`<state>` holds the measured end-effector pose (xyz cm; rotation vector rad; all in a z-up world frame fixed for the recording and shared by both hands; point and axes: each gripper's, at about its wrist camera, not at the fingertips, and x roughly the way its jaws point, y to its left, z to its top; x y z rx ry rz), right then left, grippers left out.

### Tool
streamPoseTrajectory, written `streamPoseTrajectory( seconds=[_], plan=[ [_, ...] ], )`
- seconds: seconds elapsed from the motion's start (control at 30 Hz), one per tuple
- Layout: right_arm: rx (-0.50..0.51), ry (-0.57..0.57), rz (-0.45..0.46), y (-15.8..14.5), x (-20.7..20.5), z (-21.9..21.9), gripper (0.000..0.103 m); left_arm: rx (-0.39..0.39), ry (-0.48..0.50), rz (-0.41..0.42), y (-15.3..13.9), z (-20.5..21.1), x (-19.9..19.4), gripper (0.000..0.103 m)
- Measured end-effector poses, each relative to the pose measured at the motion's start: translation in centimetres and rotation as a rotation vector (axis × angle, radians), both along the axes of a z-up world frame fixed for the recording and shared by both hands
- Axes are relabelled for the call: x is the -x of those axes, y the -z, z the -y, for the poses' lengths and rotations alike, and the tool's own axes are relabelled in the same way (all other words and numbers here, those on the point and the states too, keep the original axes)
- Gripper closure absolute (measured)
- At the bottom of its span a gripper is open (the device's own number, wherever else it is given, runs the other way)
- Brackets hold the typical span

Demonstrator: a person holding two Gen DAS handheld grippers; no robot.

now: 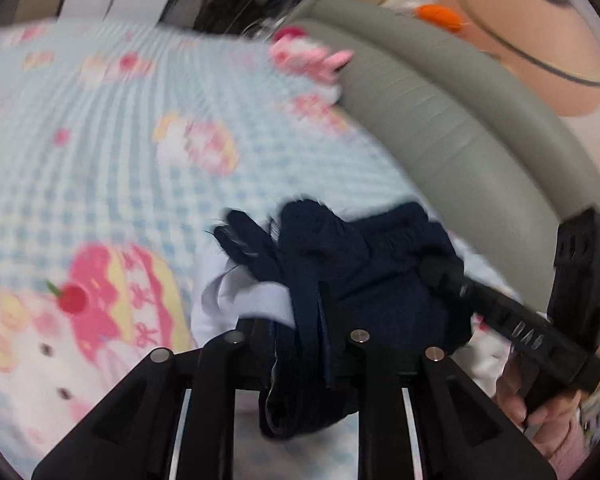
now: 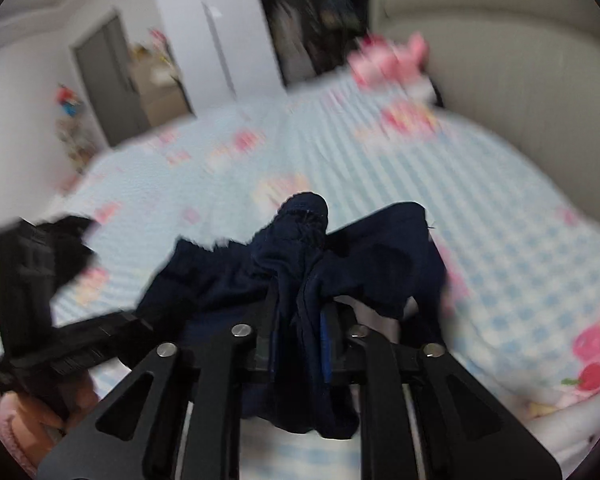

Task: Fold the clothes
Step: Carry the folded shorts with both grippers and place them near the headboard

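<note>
Above the soft bed (image 1: pixel 100 128) with its blue checked, cartoon-printed sheet, the dark navy garment (image 1: pixel 340 264), thin and bunched, hangs clamped between the left gripper (image 1: pixel 300 320) and right gripper (image 2: pixel 300 320), and it could slip because both hold only gathered edges.

Blue-checked bedspread (image 2: pixel 480 184), grey padded headboard (image 1: pixel 432 116), white walls (image 2: pixel 16 120), possibly grey door (image 2: pixel 104 80).
</note>
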<state>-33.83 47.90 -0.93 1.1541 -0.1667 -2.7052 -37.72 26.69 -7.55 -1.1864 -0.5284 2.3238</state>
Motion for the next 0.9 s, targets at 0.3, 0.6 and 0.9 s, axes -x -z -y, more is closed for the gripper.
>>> streamPoseTrajectory(
  seconds=[0.3,0.6,0.9],
  plan=[
    [0.058,0.142,-0.110,1.0,-3.1,-3.9,0.053,0.168,-0.153,-0.185,-1.4,0.8,-3.6,0.060],
    [-0.204,0.030,-0.084,1.9,-3.2,2.6,0.086,0.284,0.122,-0.146,1.0,-5.6,-2.7,0.070],
    [-0.207,0.065,0.064,7.4,-0.1,1.1,0.095,0.283,0.139,-0.025,4.4,-6.8,-0.2,0.068]
  ],
)
